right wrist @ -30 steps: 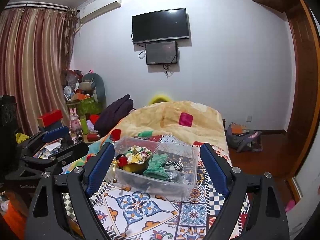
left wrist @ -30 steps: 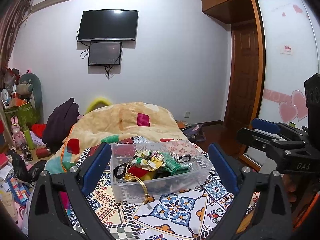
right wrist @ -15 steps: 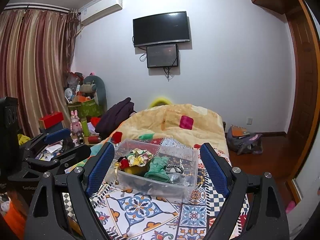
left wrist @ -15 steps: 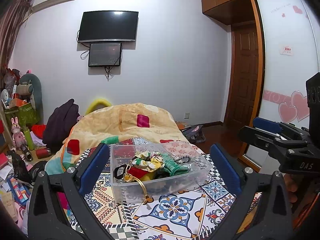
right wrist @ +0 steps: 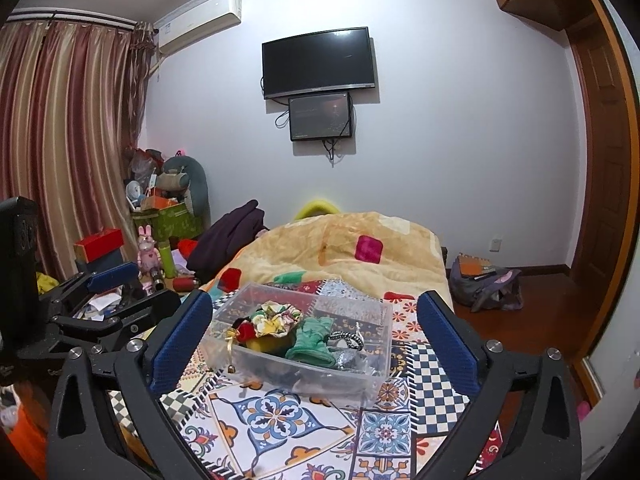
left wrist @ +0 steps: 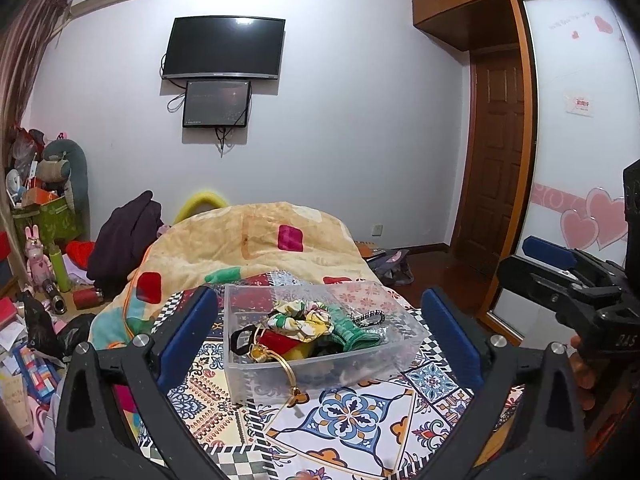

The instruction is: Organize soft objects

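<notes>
A clear plastic box (left wrist: pixel 320 364) (right wrist: pixel 304 372) sits on the patterned tile-print cloth (left wrist: pixel 352 412) on the bed. Inside lie a floral scrunchie (left wrist: pixel 300 320) (right wrist: pixel 276 318), a green knitted piece (left wrist: pixel 348 332) (right wrist: pixel 316 340), a red and yellow item (left wrist: pixel 280 344), a black band and a gold bangle (left wrist: pixel 284 364). My left gripper (left wrist: pixel 318 294) is held short of the box, open, with nothing between its blue pads. My right gripper (right wrist: pixel 314 296) also frames the box from short of it. Its jaws are opening, with nothing between them.
A yellow quilt (left wrist: pixel 260 240) is heaped behind the box. Dark clothes (left wrist: pixel 124 236), toys and boxes crowd the floor at the left. A bag (right wrist: pixel 488 284) lies on the wooden floor at the right, near a door (left wrist: pixel 496 160). Each gripper shows at the edge of the other's view.
The right gripper's fingers have spread a little wider. The box and its contents have not moved, and both hands stay where they were.
</notes>
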Tool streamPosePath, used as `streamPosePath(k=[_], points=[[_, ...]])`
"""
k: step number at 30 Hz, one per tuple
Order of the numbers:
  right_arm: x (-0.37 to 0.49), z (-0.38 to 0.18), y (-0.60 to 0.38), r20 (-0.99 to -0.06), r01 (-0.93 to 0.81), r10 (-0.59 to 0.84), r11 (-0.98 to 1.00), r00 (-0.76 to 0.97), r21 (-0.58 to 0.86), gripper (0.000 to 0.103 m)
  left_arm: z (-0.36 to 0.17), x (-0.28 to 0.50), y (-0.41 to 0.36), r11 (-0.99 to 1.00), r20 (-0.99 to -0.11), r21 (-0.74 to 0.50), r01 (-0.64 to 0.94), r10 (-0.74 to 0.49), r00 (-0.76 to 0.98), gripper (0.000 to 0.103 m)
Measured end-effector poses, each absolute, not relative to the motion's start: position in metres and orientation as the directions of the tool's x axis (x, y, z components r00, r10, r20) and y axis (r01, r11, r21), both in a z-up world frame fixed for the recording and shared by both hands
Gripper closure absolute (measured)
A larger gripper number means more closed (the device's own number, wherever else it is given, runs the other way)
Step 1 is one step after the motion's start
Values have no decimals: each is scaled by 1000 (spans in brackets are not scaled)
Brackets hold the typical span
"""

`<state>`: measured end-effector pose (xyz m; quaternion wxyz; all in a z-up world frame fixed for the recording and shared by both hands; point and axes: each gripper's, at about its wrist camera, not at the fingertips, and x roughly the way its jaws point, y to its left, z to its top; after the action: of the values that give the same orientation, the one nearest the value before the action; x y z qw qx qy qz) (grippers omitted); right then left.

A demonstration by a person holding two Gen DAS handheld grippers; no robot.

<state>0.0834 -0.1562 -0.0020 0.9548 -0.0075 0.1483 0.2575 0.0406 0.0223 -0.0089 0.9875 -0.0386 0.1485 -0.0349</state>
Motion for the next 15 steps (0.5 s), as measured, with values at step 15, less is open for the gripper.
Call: streamPosePath(k=[15], points=[[84, -4, -155, -305, -497, 493, 865, 815, 68, 0, -11, 42, 21, 994, -301, -90, 61, -85, 950, 0]])
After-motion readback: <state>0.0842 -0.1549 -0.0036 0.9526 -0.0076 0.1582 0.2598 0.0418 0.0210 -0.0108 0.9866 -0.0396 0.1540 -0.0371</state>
